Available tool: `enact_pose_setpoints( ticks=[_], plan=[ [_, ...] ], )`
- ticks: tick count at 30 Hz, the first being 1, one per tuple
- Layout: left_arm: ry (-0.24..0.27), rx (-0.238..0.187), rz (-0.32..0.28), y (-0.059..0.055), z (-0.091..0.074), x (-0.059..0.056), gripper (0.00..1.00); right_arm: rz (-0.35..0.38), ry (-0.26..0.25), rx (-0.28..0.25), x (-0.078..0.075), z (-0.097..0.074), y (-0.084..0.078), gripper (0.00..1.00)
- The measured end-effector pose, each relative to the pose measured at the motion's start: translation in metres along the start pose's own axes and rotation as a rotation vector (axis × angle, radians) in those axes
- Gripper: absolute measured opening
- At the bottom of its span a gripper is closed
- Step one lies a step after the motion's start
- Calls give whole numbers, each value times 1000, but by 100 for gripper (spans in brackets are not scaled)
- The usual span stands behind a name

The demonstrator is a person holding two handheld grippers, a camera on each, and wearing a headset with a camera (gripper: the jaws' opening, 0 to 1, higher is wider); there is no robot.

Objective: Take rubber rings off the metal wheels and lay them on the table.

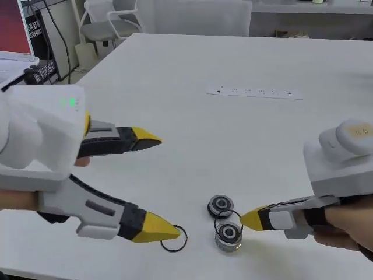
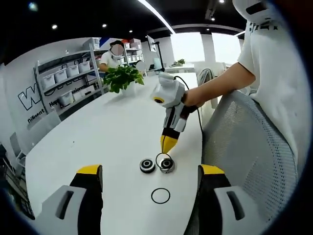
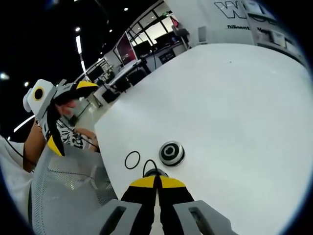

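Hiding most of one wheel (image 3: 155,172), the right tool (image 3: 157,179) is pinched shut on a ring (image 3: 145,166). The left tool (image 2: 150,171) is held wide open.

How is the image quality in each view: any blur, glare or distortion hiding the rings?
Head view: soft even light, loose ring clear on the white table. Left gripper view: strong fisheye bending, windows blown out. Right gripper view: fisheye curve, dark ceiling, right tool sharp, shut on a second ring.
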State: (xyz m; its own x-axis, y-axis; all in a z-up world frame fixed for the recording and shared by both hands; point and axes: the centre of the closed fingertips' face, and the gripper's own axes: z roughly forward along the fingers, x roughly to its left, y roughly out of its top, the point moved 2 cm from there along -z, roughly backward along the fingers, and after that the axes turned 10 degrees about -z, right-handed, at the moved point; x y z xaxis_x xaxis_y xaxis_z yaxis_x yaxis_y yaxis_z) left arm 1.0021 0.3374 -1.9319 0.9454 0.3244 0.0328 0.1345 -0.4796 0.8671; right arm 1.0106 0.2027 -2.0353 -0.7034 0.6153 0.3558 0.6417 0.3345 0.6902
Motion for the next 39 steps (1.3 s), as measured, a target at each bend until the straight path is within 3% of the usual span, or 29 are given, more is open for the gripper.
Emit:
enact_pose_setpoints(
  ticks=[8,13,18,23,33,39],
  plan=[
    [87,8,-78,-25,-25,8,82,21,-2,-33,2,-5,5,0],
    [100,14,-142,-44,-24,4,82,31,-6,-65,2,-10,10,0],
    [109,23,-177,-57,-22,2,83,42,-12,-97,2,-16,16,0],
    [126,6,-222,-63,-20,4,80,45,-24,-130,1,-22,22,0],
    [126,24,-231,-71,-15,-2,80,52,-32,-181,1,-29,31,0],
    [130,30,-236,-74,-12,-6,80,22,-55,-242,3,-36,45,0]
  ],
)
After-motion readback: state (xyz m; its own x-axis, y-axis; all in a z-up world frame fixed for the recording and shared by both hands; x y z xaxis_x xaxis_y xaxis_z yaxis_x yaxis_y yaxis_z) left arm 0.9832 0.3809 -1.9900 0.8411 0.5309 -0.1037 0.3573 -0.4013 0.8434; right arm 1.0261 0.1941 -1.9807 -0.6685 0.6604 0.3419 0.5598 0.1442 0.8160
